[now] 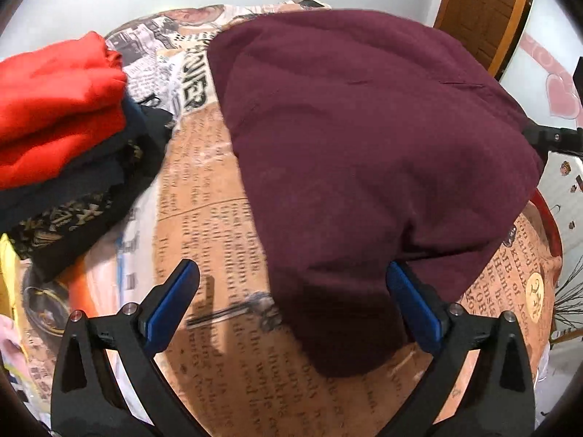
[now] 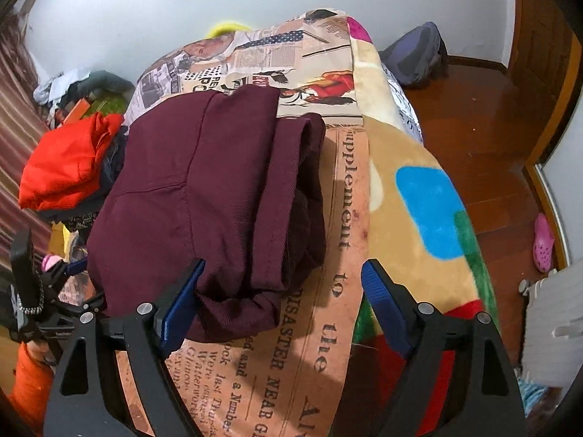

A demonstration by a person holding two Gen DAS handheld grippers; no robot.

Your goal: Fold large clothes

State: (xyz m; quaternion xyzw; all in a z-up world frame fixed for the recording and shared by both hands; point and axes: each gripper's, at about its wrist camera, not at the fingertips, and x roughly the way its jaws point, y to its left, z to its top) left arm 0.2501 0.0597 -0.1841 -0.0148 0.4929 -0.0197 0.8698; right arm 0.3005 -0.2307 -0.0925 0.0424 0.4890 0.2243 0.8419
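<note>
A: Start at the left claw (image 1: 289, 304). What is it doing?

B: Its black arms and blue pads stand spread wide, pinching nothing. The near corner of the folded maroon cotton garment (image 1: 364, 153) lies between them on the bed, close beside the right-hand pad, but I see no pad pressing on it.

A: And the right claw (image 2: 282, 293)?

B: Also spread, with the rolled near edge of the same maroon garment (image 2: 204, 196) just beside its left pad; whether cloth and pad touch I cannot tell. No earlier view, so I judge only that both claws hang over the near end because that is where a fold would be gripped or let go.

A: Where does the garment sit?

B: On the newspaper-print bedspread (image 1: 204, 218), folded into a thick, narrow bundle running away from the claws. To its left, well clear, is a pile: a folded red fleece garment (image 1: 54, 109) on top of dark folded clothes (image 1: 80, 196).

A: Why there?

B: Likely the finished stack, kept aside so the open stretch of bed stays a working surface. The multicoloured plush blanket (image 2: 430, 218) lies along the bed's right edge.
</note>
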